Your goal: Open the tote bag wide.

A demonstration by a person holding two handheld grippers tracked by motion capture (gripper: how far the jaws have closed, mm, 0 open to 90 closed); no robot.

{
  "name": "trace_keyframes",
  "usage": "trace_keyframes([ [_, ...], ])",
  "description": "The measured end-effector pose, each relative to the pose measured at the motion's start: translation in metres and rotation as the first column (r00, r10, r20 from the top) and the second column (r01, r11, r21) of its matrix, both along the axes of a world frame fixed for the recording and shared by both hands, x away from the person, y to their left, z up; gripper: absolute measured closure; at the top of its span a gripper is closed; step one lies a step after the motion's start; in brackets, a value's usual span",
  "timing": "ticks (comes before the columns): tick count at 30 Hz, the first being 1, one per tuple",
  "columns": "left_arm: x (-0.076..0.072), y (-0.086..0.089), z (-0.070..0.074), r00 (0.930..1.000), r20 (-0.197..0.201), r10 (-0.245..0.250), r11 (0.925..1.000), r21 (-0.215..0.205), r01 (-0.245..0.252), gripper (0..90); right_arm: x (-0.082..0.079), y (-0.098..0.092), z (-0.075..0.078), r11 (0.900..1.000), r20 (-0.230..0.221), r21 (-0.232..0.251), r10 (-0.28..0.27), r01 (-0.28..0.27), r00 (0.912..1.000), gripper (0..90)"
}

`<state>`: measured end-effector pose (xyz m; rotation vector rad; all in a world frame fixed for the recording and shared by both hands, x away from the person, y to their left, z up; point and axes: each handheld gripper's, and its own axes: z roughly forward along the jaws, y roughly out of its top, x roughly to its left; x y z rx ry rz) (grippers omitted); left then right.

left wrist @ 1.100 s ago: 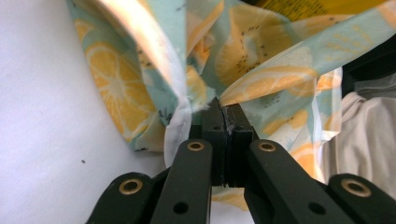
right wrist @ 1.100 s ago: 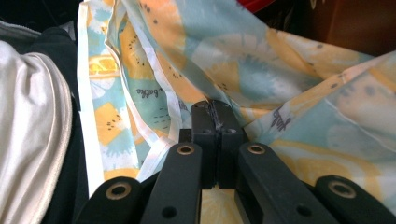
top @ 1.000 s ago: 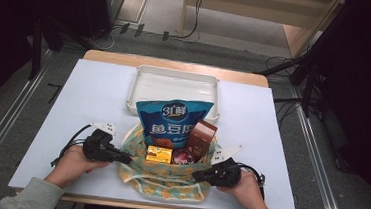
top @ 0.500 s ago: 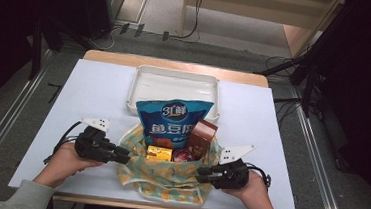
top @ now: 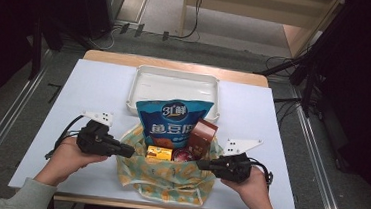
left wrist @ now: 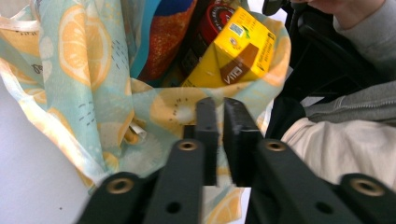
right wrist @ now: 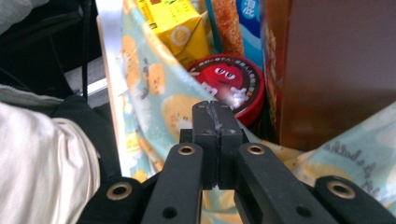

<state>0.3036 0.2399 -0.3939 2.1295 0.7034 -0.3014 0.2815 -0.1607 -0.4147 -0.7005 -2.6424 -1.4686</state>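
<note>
A lemon-print cloth bag (top: 167,177) sits at the table's near edge. It holds a blue snack pouch (top: 175,117), a brown box (top: 202,136), a yellow carton (top: 159,154) and a red round tin (top: 181,157). My left gripper (top: 132,153) is at the bag's left rim. Its jaws have just been closing, and in the left gripper view the gripper (left wrist: 219,105) pinches the cloth (left wrist: 70,60) below the carton (left wrist: 233,51). My right gripper (top: 199,164) is at the right rim. Its jaws have also just been closing, and here the gripper (right wrist: 212,107) stands flush on the cloth (right wrist: 154,93) beside the tin (right wrist: 226,79).
A white tray (top: 175,76) lies behind the bag at the table's far side. The pale tabletop (top: 99,92) spreads to either side. Dark stands and cables ring the table on the floor. The person's lap is close behind the bag's near edge.
Both hands have lifted slightly. The bag's left and right rims have come up with the grippers, and the cloth is drawn tighter around the snacks.
</note>
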Motion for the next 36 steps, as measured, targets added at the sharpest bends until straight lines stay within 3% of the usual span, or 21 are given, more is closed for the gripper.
trace_keyframes([
  [6,0.006,-0.009,-0.003,0.9999,-0.01,0.003,1.0,0.005,-0.003,90.0,0.004,0.011,0.001,1.0,-0.002,-0.001,-0.024,0.024,0.9997,90.0],
  [9,0.006,-0.011,-0.004,1.0,-0.006,-0.001,1.0,0.007,0.001,90.0,0.004,0.017,0.002,0.999,0.02,-0.014,-0.028,0.028,0.9994,90.0],
  [21,0.003,-0.016,-0.012,0.9999,-0.012,-0.006,1.0,-0.006,0.006,90.0,0.004,0.032,0.001,0.998,0.034,0.017,-0.068,0.067,0.9971,90.0],
  [36,-0.002,-0.019,-0.027,0.9984,-0.05,-0.025,0.9996,0.01,0.025,90.0,-0.002,0.039,-0.005,1.0,0.027,0.012,-0.028,0.028,0.9992,90.0],
])
